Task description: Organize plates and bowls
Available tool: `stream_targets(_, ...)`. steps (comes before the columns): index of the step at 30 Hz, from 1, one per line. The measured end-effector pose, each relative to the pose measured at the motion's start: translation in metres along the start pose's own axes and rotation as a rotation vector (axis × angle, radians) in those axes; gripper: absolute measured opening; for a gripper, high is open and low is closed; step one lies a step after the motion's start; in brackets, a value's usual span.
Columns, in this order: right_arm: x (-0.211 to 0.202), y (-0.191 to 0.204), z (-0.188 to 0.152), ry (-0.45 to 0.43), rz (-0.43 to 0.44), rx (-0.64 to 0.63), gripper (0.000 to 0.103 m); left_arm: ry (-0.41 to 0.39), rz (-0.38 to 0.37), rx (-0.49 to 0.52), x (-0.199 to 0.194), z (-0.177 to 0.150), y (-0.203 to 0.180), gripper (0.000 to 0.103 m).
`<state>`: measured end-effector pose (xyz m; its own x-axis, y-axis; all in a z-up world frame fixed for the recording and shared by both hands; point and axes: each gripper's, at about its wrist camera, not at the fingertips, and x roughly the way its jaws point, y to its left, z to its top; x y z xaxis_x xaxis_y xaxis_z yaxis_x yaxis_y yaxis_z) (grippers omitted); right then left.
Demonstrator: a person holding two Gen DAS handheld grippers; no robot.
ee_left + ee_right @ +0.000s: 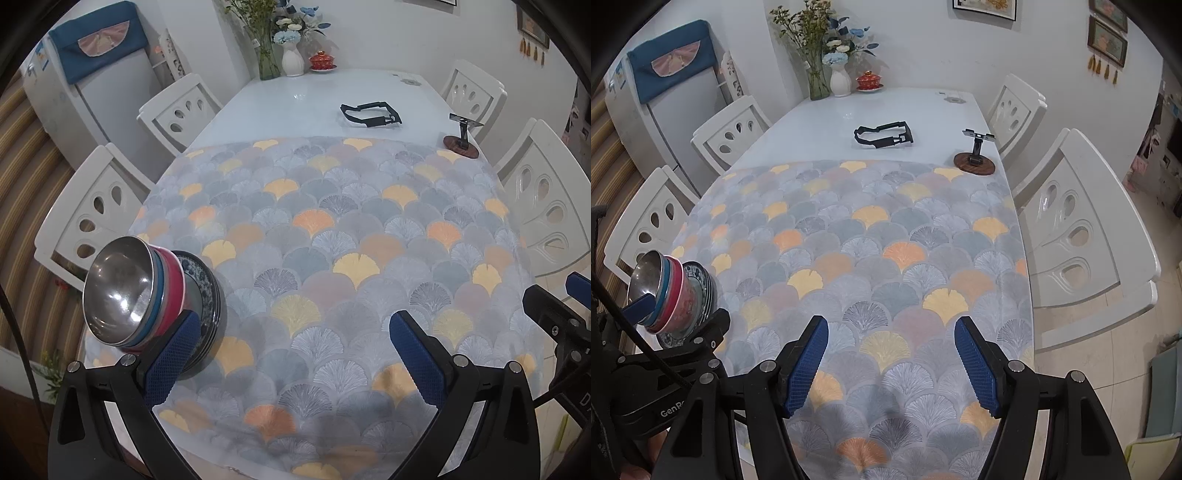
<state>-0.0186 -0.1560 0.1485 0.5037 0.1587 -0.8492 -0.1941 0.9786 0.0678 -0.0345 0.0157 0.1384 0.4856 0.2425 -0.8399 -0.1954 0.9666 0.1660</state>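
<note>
At the near left of the patterned cloth [332, 240] stands one stack: a steel bowl [118, 288] nested in a blue and a red bowl [173, 273], all on blue-and-white plates [208, 295]. My left gripper [293, 321] is open wide over bare cloth. Its left finger [177, 350] stands just in front of the plates, and the stack is outside the jaws. The right wrist view shows the same stack [683, 291] at its left edge, behind the left gripper's blue pad [639, 308]. My right gripper [892, 325] hangs open above the cloth with nothing between its fingers.
White chairs [96, 206] [1078, 229] line both long sides of the white table [295, 99]. A black folded frame [882, 136] and a phone stand on a round wooden base [975, 160] sit beyond the cloth. Vases with flowers [840, 79] and a red lidded cup [868, 81] stand at the far end.
</note>
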Motion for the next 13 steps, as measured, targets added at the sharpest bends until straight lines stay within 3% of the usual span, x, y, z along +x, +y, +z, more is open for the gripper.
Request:
stream_targets(8, 0.0013, -0.0002, 0.0, 0.001, 0.003, -0.001, 0.069, 0.002, 0.004, -0.008, 0.0029, 0.0, 0.0029, 0.102)
stream_targets(13, 0.0018, -0.0003, 0.0001, 0.001, 0.003, -0.002, 0.069, -0.047, 0.011, -0.007, -0.0031, -0.0008, 0.0053, 0.102)
